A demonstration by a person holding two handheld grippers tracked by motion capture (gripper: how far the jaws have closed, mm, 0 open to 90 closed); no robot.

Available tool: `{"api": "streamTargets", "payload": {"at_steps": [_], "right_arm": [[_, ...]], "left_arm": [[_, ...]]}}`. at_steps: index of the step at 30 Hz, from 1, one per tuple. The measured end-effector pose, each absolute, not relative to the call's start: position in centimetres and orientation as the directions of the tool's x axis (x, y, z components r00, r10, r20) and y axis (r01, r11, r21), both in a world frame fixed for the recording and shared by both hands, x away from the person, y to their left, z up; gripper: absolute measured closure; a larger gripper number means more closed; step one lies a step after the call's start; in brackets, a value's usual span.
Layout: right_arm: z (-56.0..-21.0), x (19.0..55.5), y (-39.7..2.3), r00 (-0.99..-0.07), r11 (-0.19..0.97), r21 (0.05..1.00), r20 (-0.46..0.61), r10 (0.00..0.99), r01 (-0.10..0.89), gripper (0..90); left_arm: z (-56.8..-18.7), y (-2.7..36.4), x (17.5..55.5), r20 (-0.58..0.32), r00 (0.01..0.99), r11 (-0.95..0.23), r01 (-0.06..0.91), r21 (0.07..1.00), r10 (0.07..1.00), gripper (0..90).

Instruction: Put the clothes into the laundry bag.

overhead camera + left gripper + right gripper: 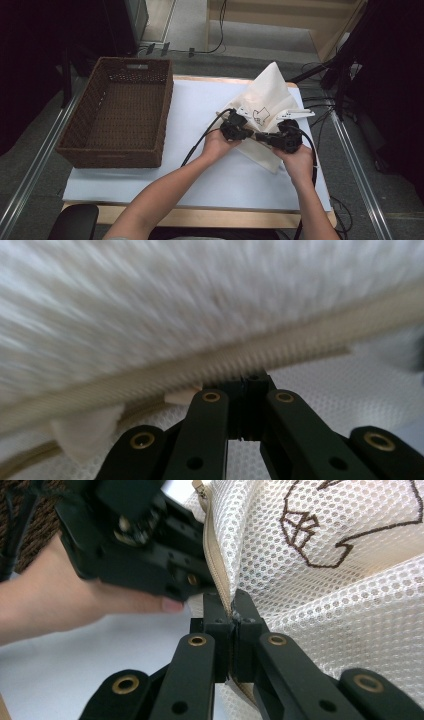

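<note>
A white mesh bag [264,100] with a brown line drawing [320,525] lies on the right half of the table, one corner standing up. A beige zipper [235,357] runs along its edge. My left gripper [246,132] is shut on the bag at the zipper, where the cloth looks blurred in the left gripper view. My right gripper [265,138] faces it from the right, shut on the same zipper edge [220,575] a short way along. The two sets of fingertips nearly meet. In the right gripper view the left gripper [200,582] and its hand sit close at upper left.
A brown wicker basket [165,112] stands empty on the left of the table. A white mat [200,175] covers the tabletop. Cables and dark stands crowd the floor to the right [340,90].
</note>
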State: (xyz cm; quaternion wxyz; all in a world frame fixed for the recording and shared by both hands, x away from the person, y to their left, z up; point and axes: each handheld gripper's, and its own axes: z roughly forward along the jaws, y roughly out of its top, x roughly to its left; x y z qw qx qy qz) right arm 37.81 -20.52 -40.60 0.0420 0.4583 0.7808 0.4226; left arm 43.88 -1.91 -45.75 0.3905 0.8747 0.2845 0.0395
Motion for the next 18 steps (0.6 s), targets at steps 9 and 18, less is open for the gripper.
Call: {"api": "streamTargets", "payload": {"at_steps": [9, 18], "right_arm": [[-40.7, 37.8, -20.5, -0.577, 0.223, 0.695, 0.327, 0.748, 0.683, 89.7], [-40.8, 37.9, -20.5, -0.579, 0.228, 0.69, 0.329, 0.746, 0.687, 89.8]], "left_arm": [[-47.1, -3.4, 45.2, -0.091, 0.797, -0.539, 0.482, 0.691, 0.597, 90.0], [-47.0, -3.9, 46.5, -0.11, 0.746, -0.476, 0.524, 0.706, 0.657, 90.0]]}}
